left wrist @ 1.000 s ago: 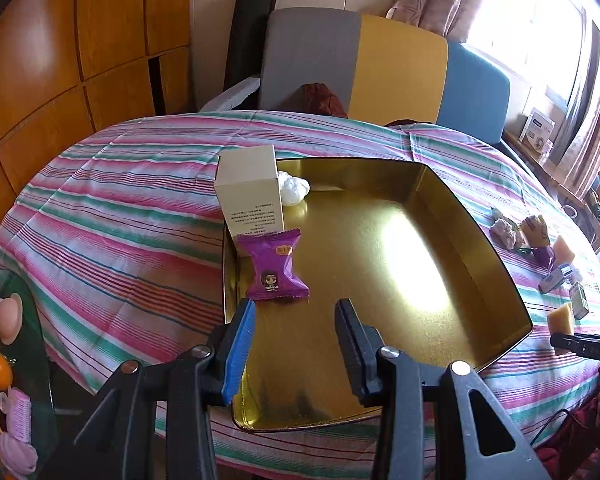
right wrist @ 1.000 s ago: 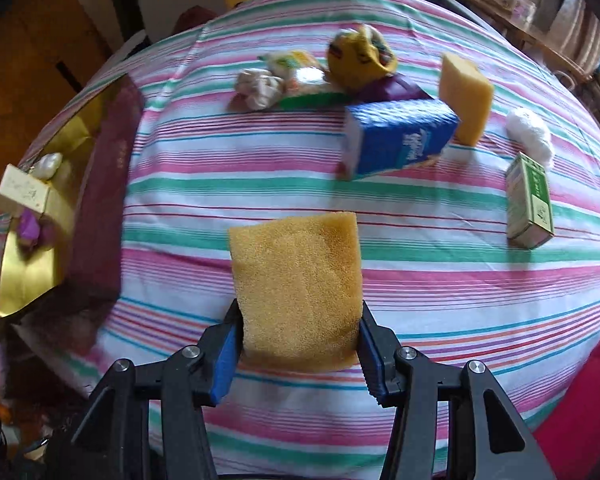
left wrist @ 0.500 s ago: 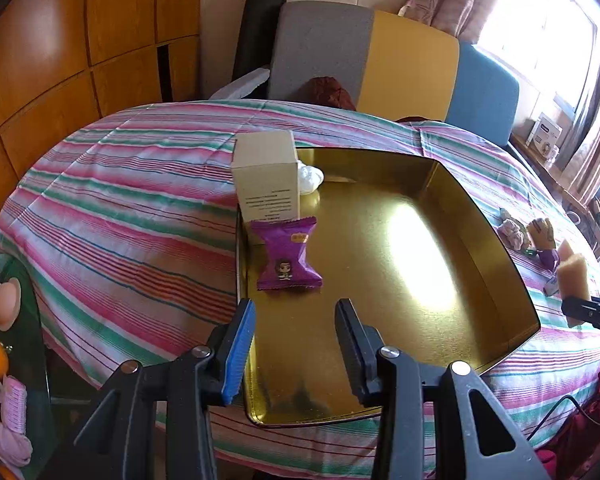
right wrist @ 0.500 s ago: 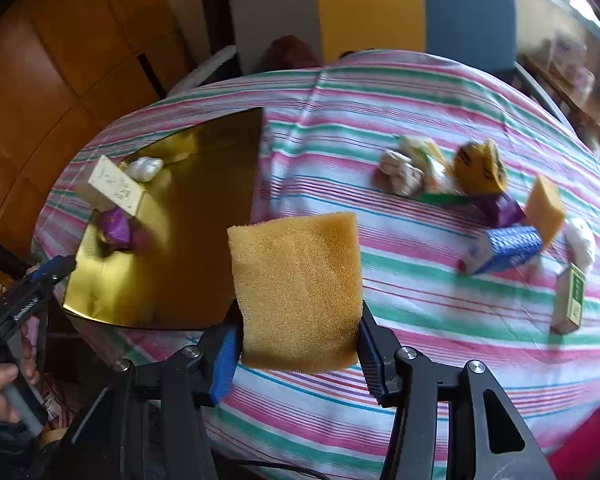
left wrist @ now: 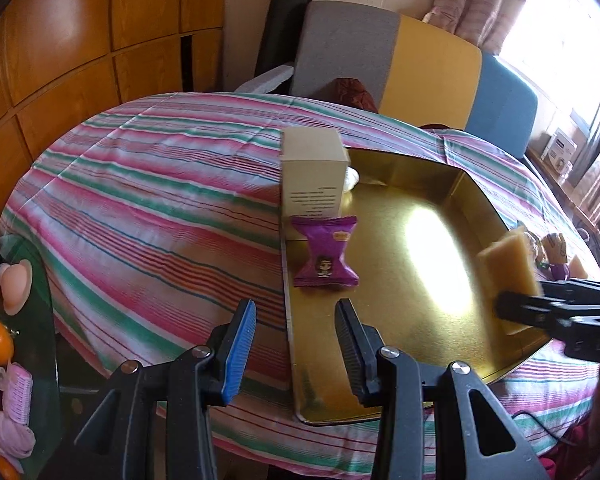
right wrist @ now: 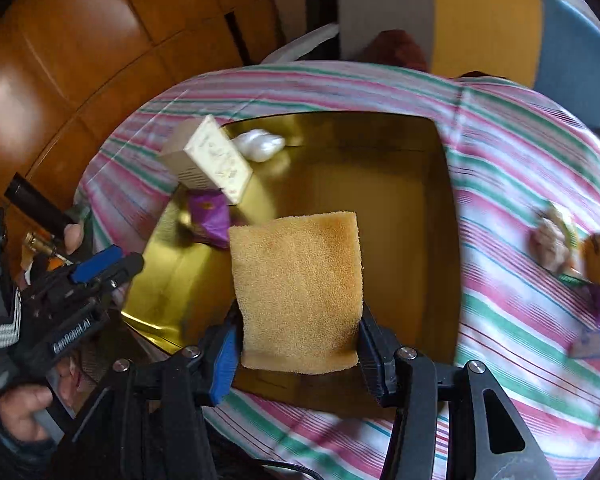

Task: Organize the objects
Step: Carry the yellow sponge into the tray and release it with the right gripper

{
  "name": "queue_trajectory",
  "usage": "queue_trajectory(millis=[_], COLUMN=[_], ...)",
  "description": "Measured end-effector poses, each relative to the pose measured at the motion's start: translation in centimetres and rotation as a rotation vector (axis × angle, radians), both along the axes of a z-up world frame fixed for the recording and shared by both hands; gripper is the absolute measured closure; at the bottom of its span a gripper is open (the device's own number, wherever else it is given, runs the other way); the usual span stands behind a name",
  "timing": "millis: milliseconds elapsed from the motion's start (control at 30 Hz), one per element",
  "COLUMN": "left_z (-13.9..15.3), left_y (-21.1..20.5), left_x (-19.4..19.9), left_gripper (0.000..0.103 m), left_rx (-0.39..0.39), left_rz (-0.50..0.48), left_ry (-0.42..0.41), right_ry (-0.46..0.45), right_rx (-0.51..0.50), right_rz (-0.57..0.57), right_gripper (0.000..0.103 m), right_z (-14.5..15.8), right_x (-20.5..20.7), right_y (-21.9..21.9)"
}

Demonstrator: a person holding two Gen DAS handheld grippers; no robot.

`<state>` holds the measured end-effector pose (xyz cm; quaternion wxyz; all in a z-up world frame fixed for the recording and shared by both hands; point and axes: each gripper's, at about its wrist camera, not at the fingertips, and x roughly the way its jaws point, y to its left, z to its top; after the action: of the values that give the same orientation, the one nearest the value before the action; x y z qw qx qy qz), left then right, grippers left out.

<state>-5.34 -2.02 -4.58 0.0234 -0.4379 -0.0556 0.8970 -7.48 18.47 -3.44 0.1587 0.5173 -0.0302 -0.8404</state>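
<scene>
Left gripper point(left wrist: 295, 322) hangs part-open and empty over the gold tray's point(left wrist: 452, 190) near corner. Right gripper point(right wrist: 296, 346) clamps the yellow sponge point(right wrist: 298, 292) above the tray point(right wrist: 446, 200); lower it onto bare floor, clear of the purple snack packet point(right wrist: 210, 218), before releasing.

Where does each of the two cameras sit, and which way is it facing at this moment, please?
Left wrist: rides on the left gripper, looking down past its open, empty fingers at the gold tray; the right gripper enters at right, holding the sponge.
Right wrist: rides on the right gripper, looking steeply down over the tray, jaws shut on the sponge; the left gripper and a hand show at left.
Shared: tray, sponge, cream box, purple packet, striped tablecloth.
</scene>
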Motion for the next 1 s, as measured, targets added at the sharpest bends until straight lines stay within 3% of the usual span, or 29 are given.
queue_trajectory(millis=[267, 467, 567, 600, 633, 833, 1000], left_z=[-0.3, -0.5, -0.8, -0.9, -1.0, -0.5, -0.2], left_y=[-5.1, -6.9, -7.0, -7.0, -6.9, -6.3, -5.9], left_x=[0.2, 0.1, 0.1, 0.1, 0.1, 0.3, 0.4], left_gripper=[0.062, 0.062, 0.062, 0.062, 0.062, 0.062, 0.062], left_rx=[0.027, 0.041, 0.043, 0.044, 0.044, 0.038, 0.037], left_rz=[0.152, 0.203, 0.205, 0.204, 0.202, 0.184, 0.171], left_ry=[-0.014, -0.014, -0.022, -0.024, -0.025, -0.007, -0.001], right_ry=[-0.085, -0.144, -0.17, -0.171, -0.17, -0.117, -0.003], right_rx=[-0.004, -0.035, -0.054, -0.06, -0.069, -0.066, 0.013], right_rz=[0.087, 0.145, 0.155, 0.155, 0.153, 0.13, 0.08], right_gripper=[0.05, 0.047, 0.04, 0.031, 0.025, 0.021, 0.016], right_z=[-3.6, -6.0, -6.7, -6.8, -6.7, -5.5, -3.2], right_x=[-3.5, -3.4, -3.0, -2.8, -2.7, -1.8, -0.7], right_y=[-7.6, -11.3, -11.3, -11.1, -10.9, -10.1, -9.5])
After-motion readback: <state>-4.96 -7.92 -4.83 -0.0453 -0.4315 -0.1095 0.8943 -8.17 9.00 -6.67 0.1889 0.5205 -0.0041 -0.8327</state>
